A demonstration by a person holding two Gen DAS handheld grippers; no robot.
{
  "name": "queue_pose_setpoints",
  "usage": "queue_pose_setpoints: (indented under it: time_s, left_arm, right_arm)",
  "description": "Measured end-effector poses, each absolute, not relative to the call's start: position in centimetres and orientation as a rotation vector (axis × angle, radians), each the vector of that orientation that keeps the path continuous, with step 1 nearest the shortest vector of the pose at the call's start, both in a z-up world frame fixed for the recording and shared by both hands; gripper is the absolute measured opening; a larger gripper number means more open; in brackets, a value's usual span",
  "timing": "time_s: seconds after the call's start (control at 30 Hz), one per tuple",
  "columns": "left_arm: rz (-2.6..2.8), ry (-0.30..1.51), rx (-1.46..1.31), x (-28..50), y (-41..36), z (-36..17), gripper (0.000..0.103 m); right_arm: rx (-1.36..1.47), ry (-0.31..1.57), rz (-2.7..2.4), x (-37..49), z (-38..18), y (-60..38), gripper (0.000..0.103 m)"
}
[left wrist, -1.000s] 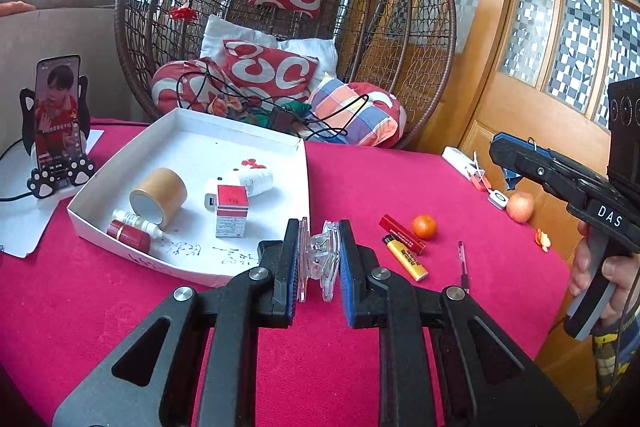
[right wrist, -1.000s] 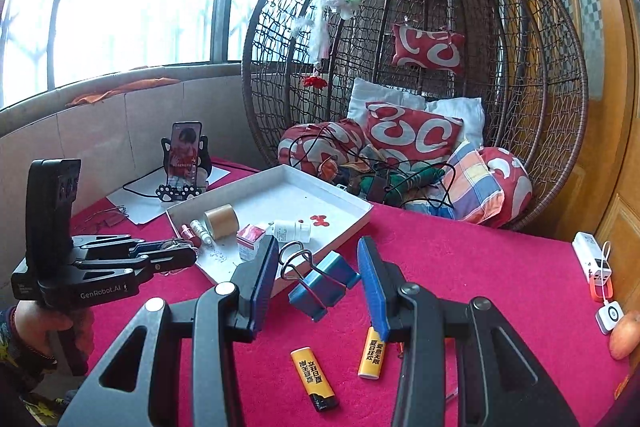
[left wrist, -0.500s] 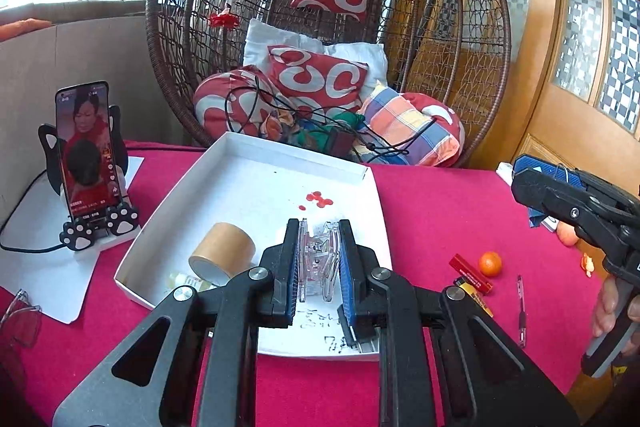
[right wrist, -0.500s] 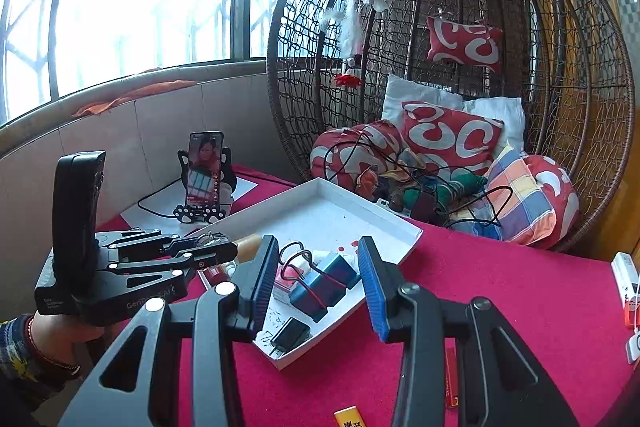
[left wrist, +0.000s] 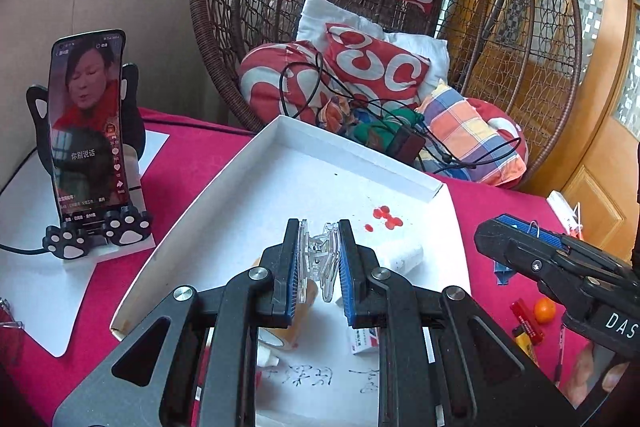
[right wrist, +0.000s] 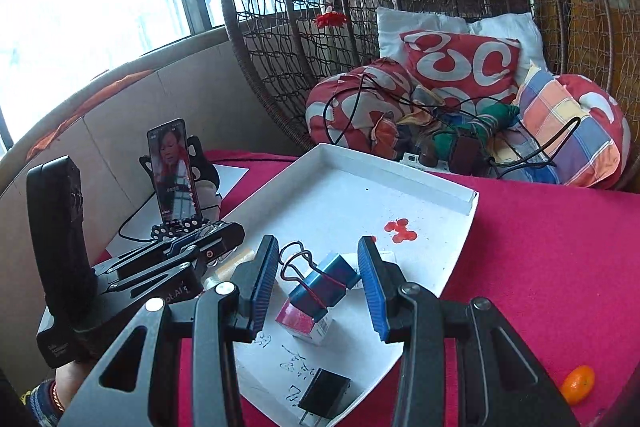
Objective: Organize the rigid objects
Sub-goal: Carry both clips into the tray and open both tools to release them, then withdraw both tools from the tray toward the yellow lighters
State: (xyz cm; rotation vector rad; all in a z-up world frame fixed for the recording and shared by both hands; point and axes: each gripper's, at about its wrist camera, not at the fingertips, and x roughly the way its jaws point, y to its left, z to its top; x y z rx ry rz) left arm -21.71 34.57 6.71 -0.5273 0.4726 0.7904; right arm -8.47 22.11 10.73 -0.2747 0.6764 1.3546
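Magenta cloth covers our tabletop (left wrist: 192,163), where a white tray (left wrist: 352,151) sits before a wicker chair; from the left wrist, our left hand-held gripper (left wrist: 319,259) pinches a clear plastic clip (left wrist: 320,255) above the tray. From the right wrist, our right hand-held gripper (right wrist: 318,275) sits partly closed, holding a blue binder clip (right wrist: 324,281) over a small box (right wrist: 304,323) in the tray

We look from the left wrist along its tool (left wrist: 319,263), tilted down, close over the white tray (left wrist: 224,195) on the bench (left wrist: 192,151). The right wrist view sits just beside it (same downward tilt), above the tray's (right wrist: 404,173) near corner. Both share the tray, the propped phone (left wrist: 86,123) (right wrist: 173,171) and the wicker egg chair (left wrist: 500,27) (right wrist: 280,27) behind.
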Motion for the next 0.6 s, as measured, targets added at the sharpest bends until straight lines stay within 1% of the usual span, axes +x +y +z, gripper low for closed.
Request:
queue_pose_setpoints:
  time_s: [0.23, 0.3, 0.33, 0.37, 0.4, 0.43, 0.47, 0.5, 0.6]
  left_arm:
    - [0.857, 0.49, -0.554, -21.7, 35.7, 4.8, 0.017]
    - [0.872, 0.49, -0.56, -21.7, 35.9, 4.8, 0.026]
    - [0.885, 0.49, -0.561, -21.7, 35.8, 4.8, 0.045]
    - [0.902, 0.486, -0.562, -21.8, 35.7, 4.9, 0.067]
    - [0.932, 0.477, -0.567, -22.2, 35.8, 5.0, 0.076]
    - [0.94, 0.465, -0.577, -22.5, 35.9, 5.1, 0.09]
    - [0.943, 0.455, -0.588, -22.8, 35.9, 5.2, 0.097]
    - [0.956, 0.449, -0.593, -23.1, 35.8, 5.3, 0.097]
    - [1.002, 0.444, -0.581, -23.8, 35.2, 5.6, 0.097]
  right_arm:
    - [-0.276, 0.722, 1.316, -8.0, 7.7, 24.7, 0.041]
    - [-0.263, 0.705, 1.311, -8.0, 7.7, 24.9, 0.041]
    - [-0.256, 0.706, 1.313, -8.0, 7.8, 25.0, 0.046]
    - [-0.246, 0.708, 1.315, -8.0, 7.8, 24.9, 0.052]
    - [-0.234, 0.702, 1.302, -7.8, 7.9, 24.7, 0.074]
    - [-0.218, 0.697, 1.294, -7.6, 8.0, 24.4, 0.087]
    - [-0.203, 0.702, 1.296, -7.3, 8.1, 24.0, 0.093]
    - [-0.188, 0.71, 1.292, -7.1, 8.1, 23.6, 0.103]
    - [-0.123, 0.721, 1.282, -6.6, 8.5, 22.0, 0.103]
